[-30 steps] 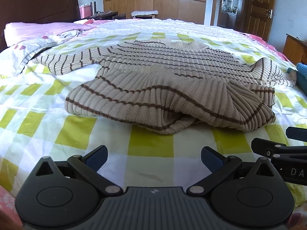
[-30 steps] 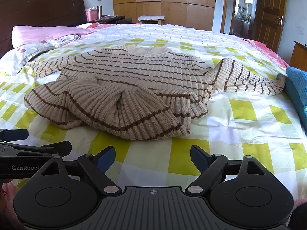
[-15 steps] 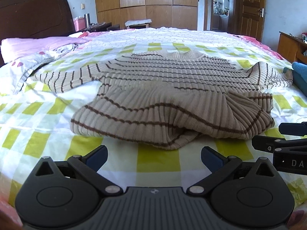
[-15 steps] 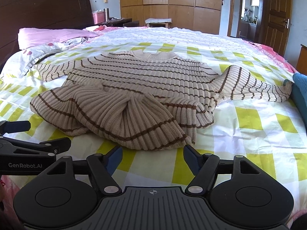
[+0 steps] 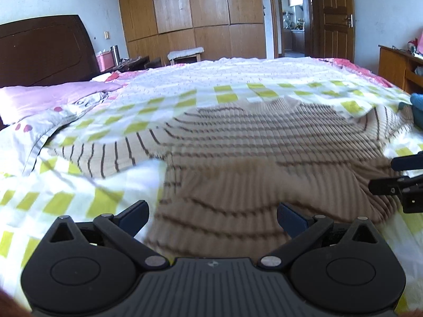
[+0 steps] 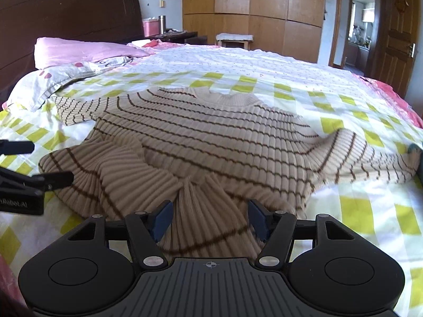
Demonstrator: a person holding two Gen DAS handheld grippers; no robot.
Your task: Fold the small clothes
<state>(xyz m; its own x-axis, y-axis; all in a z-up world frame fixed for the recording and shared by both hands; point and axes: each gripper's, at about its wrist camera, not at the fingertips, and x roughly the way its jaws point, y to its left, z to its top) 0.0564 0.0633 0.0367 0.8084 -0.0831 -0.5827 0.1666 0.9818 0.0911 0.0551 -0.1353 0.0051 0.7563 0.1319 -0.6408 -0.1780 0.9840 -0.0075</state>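
Blurring sweater [image 5: 264, 158] | left hand-held gripper [image 5: 212, 218] agape | right hand-held gripper [image 6: 210, 218] narrowing, unclamped

Sweater [image 6: 211, 137]: beige ribbed knit, thin brown stripes, round ribbed neck at far side. Lies on bed [image 6: 351, 211] with white and yellow-green checked sheet. Upper body spread fairly flat. One sleeve stretched out toward pillow side, other sleeve out toward opposite side, slightly humped. Near hem part bunched and folded back over body in thick rumpled roll, ridges fanning toward near edge. Left wrist view [image 5: 264, 142] blurred.
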